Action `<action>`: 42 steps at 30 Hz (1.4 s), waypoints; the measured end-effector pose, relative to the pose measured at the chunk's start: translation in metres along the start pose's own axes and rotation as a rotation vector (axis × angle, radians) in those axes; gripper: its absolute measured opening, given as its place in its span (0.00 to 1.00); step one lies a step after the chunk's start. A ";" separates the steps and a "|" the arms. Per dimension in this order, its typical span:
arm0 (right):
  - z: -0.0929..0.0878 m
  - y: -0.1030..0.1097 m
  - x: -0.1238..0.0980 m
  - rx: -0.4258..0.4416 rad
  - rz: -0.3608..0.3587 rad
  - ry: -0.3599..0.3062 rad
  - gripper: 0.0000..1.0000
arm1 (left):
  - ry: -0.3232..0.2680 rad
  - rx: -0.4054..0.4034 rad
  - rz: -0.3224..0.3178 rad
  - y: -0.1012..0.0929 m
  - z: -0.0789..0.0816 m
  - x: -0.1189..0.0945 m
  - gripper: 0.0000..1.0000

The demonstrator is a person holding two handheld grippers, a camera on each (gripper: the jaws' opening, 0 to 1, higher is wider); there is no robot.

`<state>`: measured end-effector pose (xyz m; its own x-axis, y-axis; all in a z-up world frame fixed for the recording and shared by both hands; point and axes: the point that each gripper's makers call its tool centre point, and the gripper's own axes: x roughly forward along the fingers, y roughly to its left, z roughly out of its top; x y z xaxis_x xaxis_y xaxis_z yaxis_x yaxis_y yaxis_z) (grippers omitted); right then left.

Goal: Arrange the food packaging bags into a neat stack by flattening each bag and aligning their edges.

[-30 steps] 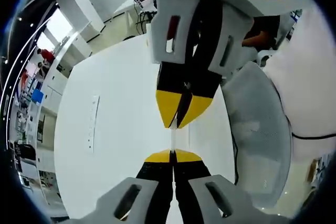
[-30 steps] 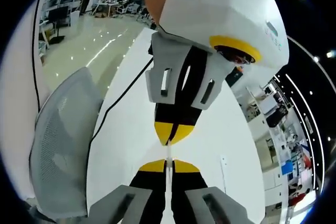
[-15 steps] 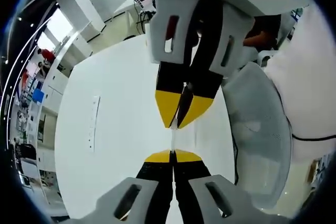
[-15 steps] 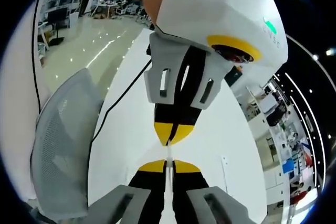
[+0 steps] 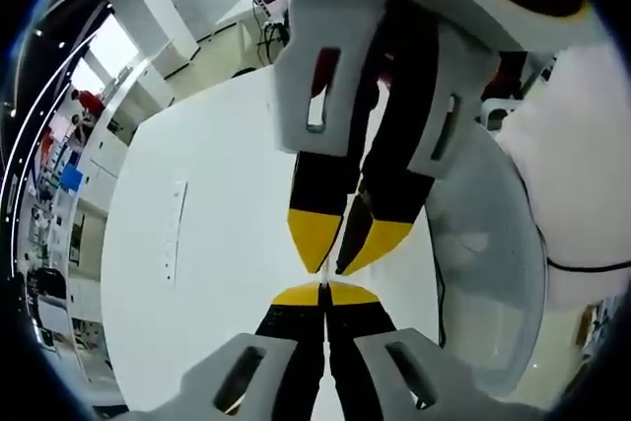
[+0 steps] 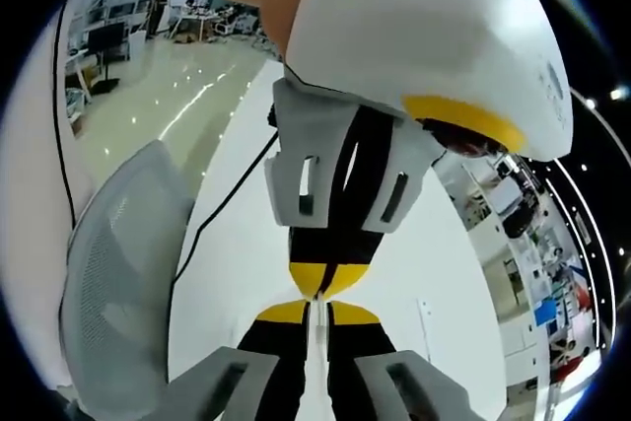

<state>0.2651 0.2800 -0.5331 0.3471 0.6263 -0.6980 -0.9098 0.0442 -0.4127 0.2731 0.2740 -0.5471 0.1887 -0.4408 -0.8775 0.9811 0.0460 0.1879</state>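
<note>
At the bottom centre of the left gripper view, the left gripper (image 5: 323,292), grey-shelled with black jaws and yellow tips, is pressing its jaws flat together with nothing showing between them. The matching right gripper (image 5: 330,265) is reaching down from the top of the frame to meet it tip to tip. In the right gripper view the right gripper's own jaws are standing a narrow slit apart, with a pale line showing in the slit. Whether they are pinching something thin edge-on or are merely ajar over the glossy white tabletop (image 5: 217,244) cannot be told. Where the food packaging bags are lying cannot be told either; that pale sliver is the only candidate, and it is too thin to identify. A grey mesh office chair (image 6: 118,273) is standing at the left of the right gripper view, with a thin black cable (image 6: 212,214) running along the table edge beside it. A flat white power strip (image 5: 175,229) is lying at the left of the left gripper view. The step in hand is probably a two-handed move, either passing a flattened bag across or squaring its edge. The next move is likely calling for one gripper to secure the grip before the other lets go, then for both to tilt down toward the table so that the stack comes into sight.
</note>
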 end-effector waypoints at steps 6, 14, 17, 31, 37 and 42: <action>-0.001 -0.002 0.000 0.003 -0.002 0.006 0.00 | 0.000 0.000 0.000 0.000 0.000 0.000 0.00; -0.002 -0.001 0.001 0.005 -0.001 0.008 0.00 | -0.002 -0.001 -0.001 0.000 0.000 0.000 0.00; -0.003 -0.001 0.002 0.006 -0.001 0.005 0.00 | -0.003 -0.003 -0.001 0.000 0.000 0.000 0.00; -0.007 0.000 0.001 -0.010 0.007 0.014 0.00 | -0.005 0.001 -0.001 0.000 0.000 0.000 0.00; -0.009 0.001 0.001 -0.020 0.013 0.026 0.00 | -0.007 0.005 -0.001 -0.001 0.001 0.000 0.00; -0.010 0.002 0.000 -0.032 0.014 0.040 0.00 | -0.009 0.007 -0.001 -0.001 0.003 0.000 0.00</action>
<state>0.2656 0.2726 -0.5397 0.3436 0.5949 -0.7267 -0.9072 0.0103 -0.4205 0.2716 0.2712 -0.5460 0.1872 -0.4485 -0.8739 0.9810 0.0390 0.1901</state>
